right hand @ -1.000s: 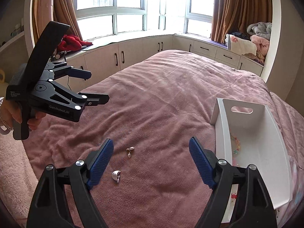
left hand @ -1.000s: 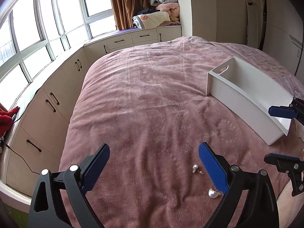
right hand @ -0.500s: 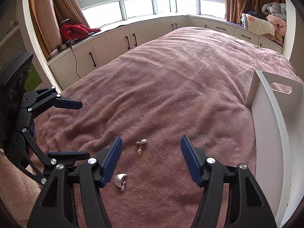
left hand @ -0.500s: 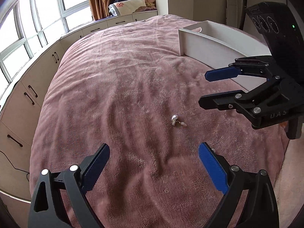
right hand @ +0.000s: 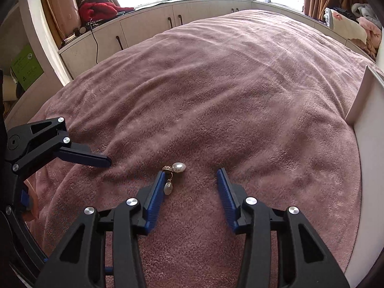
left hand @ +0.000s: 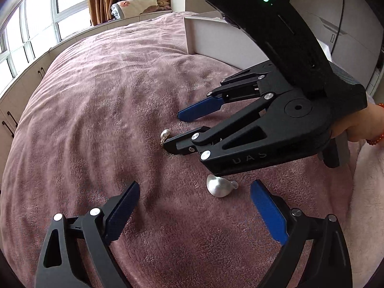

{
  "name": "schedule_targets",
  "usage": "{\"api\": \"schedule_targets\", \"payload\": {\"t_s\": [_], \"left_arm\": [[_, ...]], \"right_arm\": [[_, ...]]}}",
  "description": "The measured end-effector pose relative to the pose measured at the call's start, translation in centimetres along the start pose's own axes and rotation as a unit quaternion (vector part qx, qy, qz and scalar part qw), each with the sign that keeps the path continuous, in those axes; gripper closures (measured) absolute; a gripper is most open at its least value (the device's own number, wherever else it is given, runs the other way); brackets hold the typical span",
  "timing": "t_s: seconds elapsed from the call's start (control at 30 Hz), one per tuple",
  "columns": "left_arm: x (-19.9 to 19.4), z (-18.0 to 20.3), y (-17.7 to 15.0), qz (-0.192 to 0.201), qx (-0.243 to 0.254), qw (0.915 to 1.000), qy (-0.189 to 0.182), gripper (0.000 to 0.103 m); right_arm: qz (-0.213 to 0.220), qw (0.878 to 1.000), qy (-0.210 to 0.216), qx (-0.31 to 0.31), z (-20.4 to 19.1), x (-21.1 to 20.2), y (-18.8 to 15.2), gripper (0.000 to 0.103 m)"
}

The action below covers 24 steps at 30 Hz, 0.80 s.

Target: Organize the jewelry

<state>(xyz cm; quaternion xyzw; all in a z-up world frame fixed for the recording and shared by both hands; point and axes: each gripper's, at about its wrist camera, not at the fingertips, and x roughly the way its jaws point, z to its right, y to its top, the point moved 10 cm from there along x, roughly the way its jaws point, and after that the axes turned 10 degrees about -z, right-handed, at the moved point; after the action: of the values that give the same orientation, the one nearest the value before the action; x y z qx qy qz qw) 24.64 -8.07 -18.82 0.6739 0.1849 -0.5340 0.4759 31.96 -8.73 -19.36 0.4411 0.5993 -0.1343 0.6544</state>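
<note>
Hand-held gripper on the right (right hand: 189, 187) has just been closing, its jaws half narrowed around the small pearl drop earring (right hand: 174, 175) on the pink plush bedspread (right hand: 216, 84), one pad touching it, nothing clamped yet. A pad could nudge it into the pile and miss. Both point steeply down; the left hand-held gripper (left hand: 194, 204) stands wide over the silvery crescent earring (left hand: 219, 188).

Bed cover (right hand: 240, 96): plush pink fleece, matt, softly rumpled.
Pearl earring (right hand: 178, 167): glossy bead, gilt metal fitting.
Shell earring (left hand: 219, 188): satin pearly sheen.
Right gripper (right hand: 192, 187): matt black plastic, ribbed blue pads, shiny metal rivets.
Tray (left hand: 216, 40): smooth matt white.
</note>
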Motion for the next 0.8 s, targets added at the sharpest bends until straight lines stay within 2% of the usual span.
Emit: {"api": "schedule_targets", "payload": {"t_s": [0.07,0.23,0.3,0.37,0.47,0.63,0.8], "left_arm": [[1.1,-0.1,-0.3,-0.010,0.000,0.9999,-0.004,0.023],[1.0,0.1,-0.4,0.005,0.012,0.9999,-0.010,0.031],[0.8,-0.1,-0.5,0.008,0.008,0.9999,-0.012,0.044],[0.5,-0.6,-0.6,0.009,0.001,0.9999,-0.008,0.054],[0.2,-1.2,-0.5,0.008,-0.008,0.9999,-0.005,0.069],[-0.3,-1.8,-0.7,0.009,-0.013,0.9999,0.001,0.086],[-1.5,-1.9,-0.6,0.014,-0.006,0.9998,0.013,0.092]], "right_arm": [[-0.001,1.000,0.006,0.004,0.3,0.1,0.0,0.066],[0.002,1.000,0.015,0.009,0.8,0.2,-0.2,0.073],[0.006,1.000,0.014,0.009,0.7,0.1,-0.1,0.079],[0.007,1.000,0.017,0.004,0.4,0.0,0.0,0.091],[0.009,1.000,0.008,-0.012,-0.4,-0.2,0.0,0.097],[0.014,1.000,-0.003,-0.014,-0.6,-0.7,0.1,0.098],[0.028,1.000,-0.012,0.000,-0.3,-2.3,-0.1,0.098]]}}
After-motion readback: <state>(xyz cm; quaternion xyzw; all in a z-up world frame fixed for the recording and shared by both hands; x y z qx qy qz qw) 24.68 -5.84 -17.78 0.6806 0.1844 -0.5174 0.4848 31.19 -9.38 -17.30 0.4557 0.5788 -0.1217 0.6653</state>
